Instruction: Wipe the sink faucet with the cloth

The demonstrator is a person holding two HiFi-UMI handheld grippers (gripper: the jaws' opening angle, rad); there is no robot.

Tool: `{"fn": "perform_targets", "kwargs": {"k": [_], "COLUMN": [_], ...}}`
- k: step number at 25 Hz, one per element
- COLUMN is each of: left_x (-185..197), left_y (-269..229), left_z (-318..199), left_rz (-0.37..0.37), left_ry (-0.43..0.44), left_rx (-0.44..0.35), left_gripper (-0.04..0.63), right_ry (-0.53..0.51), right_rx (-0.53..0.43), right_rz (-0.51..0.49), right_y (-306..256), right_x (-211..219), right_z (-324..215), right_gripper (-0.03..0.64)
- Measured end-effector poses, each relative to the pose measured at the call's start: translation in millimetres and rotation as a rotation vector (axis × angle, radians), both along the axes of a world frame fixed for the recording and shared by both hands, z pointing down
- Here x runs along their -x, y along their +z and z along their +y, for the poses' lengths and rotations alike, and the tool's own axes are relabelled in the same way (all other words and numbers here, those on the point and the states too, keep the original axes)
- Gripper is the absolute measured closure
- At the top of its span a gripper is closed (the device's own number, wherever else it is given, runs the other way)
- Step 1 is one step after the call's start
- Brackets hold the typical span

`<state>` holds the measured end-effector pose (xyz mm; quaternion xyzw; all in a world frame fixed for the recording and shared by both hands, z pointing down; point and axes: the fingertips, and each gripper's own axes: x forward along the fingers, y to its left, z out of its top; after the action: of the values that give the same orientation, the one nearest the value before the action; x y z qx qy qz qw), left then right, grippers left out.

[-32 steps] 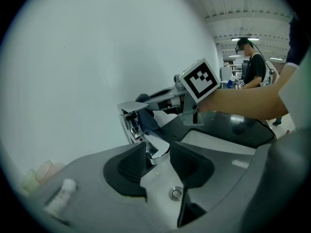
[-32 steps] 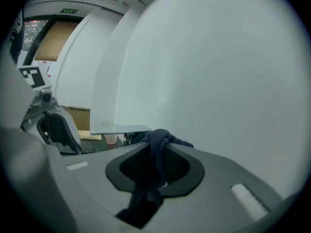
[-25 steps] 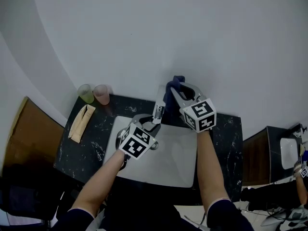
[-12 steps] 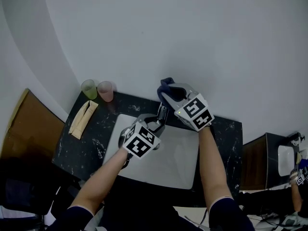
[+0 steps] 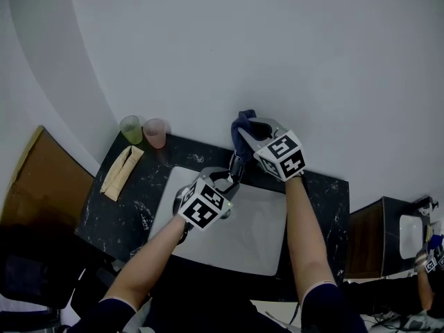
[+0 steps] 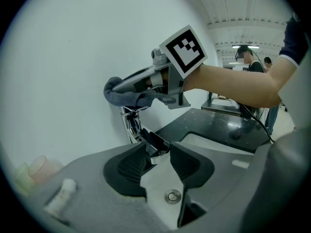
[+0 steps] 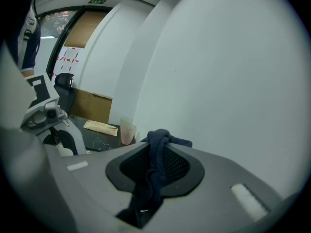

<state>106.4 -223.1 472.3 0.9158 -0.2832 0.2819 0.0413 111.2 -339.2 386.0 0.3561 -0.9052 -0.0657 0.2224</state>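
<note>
The chrome faucet (image 5: 236, 164) stands at the back edge of the white sink (image 5: 260, 238). My left gripper (image 5: 225, 180) is shut on the end of the faucet spout (image 6: 154, 148), which fills the gap between its jaws. A dark blue cloth (image 5: 242, 125) is bunched in my right gripper (image 5: 243, 133), whose jaws are shut on it. In the left gripper view the cloth (image 6: 120, 94) rests on top of the faucet body (image 6: 130, 125). In the right gripper view the cloth (image 7: 158, 152) hangs down between the pads and hides the faucet.
A green cup (image 5: 130, 129) and a pink cup (image 5: 155, 132) stand at the back left of the black countertop (image 5: 132, 210), with a tan packet (image 5: 121, 171) in front of them. The white wall is close behind the faucet. The sink drain (image 6: 171, 196) lies below the spout.
My right gripper has carried the cloth left and a little down, onto the top of the faucet. The left gripper has stayed on the spout.
</note>
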Motion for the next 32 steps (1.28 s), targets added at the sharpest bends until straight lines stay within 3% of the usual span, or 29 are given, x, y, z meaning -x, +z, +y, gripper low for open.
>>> {"fn": "perform_targets", "kwargs": {"k": [6, 17, 29, 32], "left_x": [3, 6, 42, 51], "left_y": [0, 2, -15, -25], "left_z": [-1, 1, 36, 46], "left_rz": [0.003, 0.007, 0.14, 0.199], "left_ry": [-0.001, -0.05, -0.074, -0.079], "left_rx": [0.012, 0.012, 0.057, 0.063], "left_gripper": [0.436, 0.439, 0.443, 0.488], "right_ry": [-0.055, -0.059, 0.195, 0.3], "right_rx": [0.002, -0.01, 0.009, 0.007], "right_rz": [-0.017, -0.072, -0.28, -0.33], "right_y": [-1, 0, 3, 4], "right_x": [7, 0, -22, -27], "right_z": [33, 90, 145, 161], "right_gripper": [0.546, 0.546, 0.545, 0.543]}}
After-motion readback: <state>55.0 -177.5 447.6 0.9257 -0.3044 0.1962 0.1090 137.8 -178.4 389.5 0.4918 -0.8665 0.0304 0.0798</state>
